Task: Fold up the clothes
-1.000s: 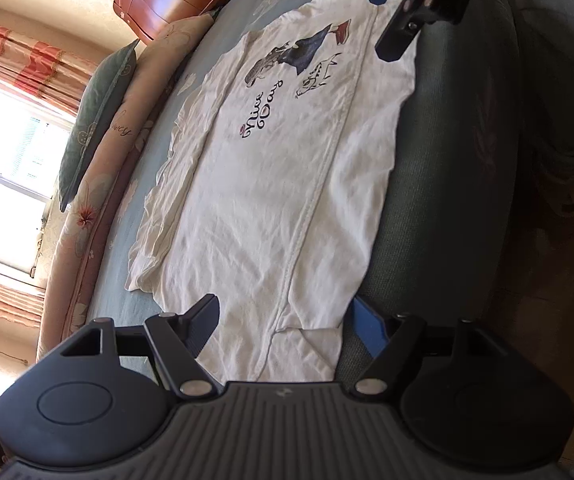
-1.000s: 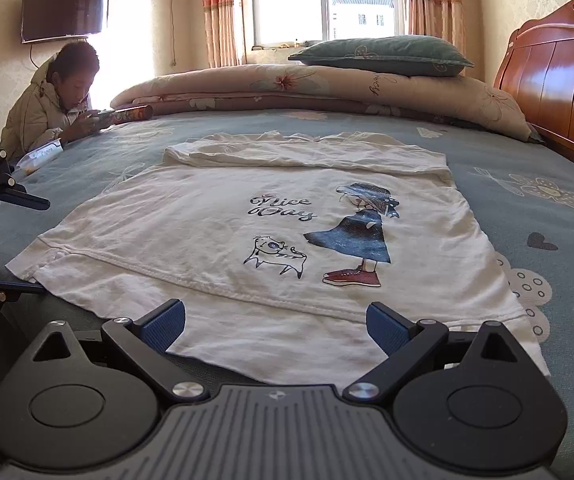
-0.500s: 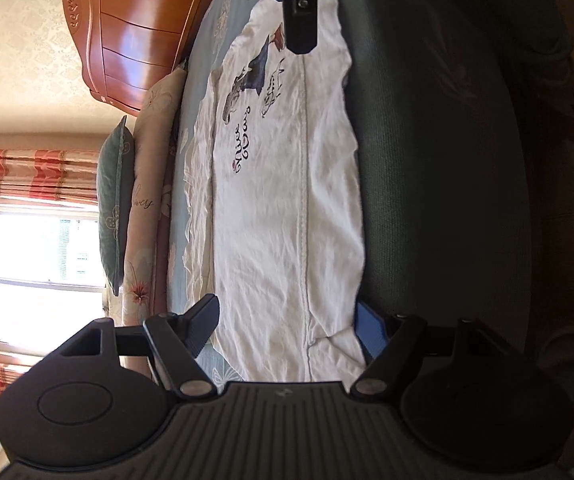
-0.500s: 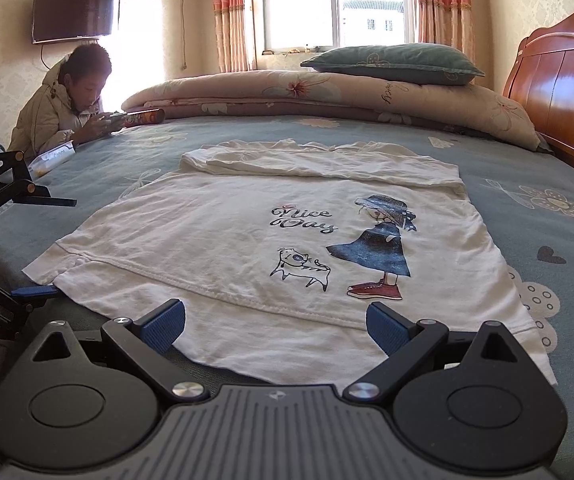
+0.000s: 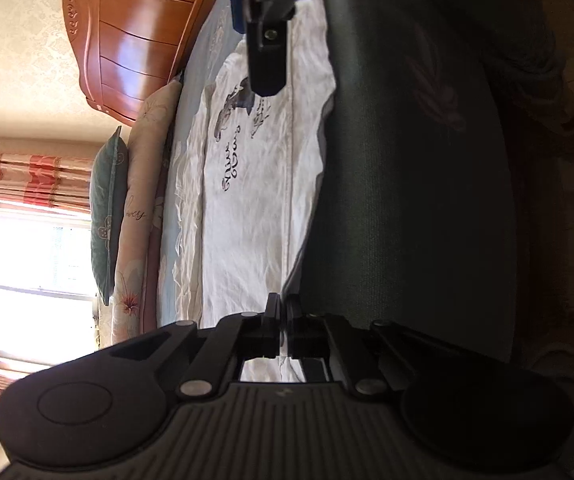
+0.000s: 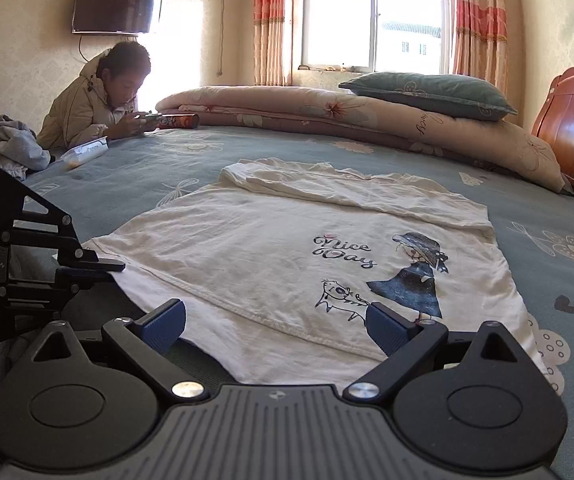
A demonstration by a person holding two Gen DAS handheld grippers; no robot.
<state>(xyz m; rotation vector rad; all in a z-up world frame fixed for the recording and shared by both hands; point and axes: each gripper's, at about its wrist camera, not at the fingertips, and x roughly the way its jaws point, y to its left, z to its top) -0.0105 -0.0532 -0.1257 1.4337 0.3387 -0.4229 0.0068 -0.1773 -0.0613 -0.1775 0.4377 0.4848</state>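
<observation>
Lying flat near the bed's (image 6: pixel 159 160) front edge, the white shirt (image 6: pixel 287 248) has its hem corner pinched in your left gripper (image 5: pixel 283 312), whose fingers are pressed together on the cloth. Your right gripper (image 6: pixel 275 326) has its fingers spread wide, straddling the shirt's near edge, the blue pads (image 6: pixel 167 322) holding nothing.

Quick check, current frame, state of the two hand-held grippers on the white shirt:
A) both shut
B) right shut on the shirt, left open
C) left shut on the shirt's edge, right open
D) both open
C: the left hand-held gripper has its jaws pressed together on the edge of the white shirt at the bedside, while the right hand-held gripper has its blue pads spread wide over the near hem.
</observation>
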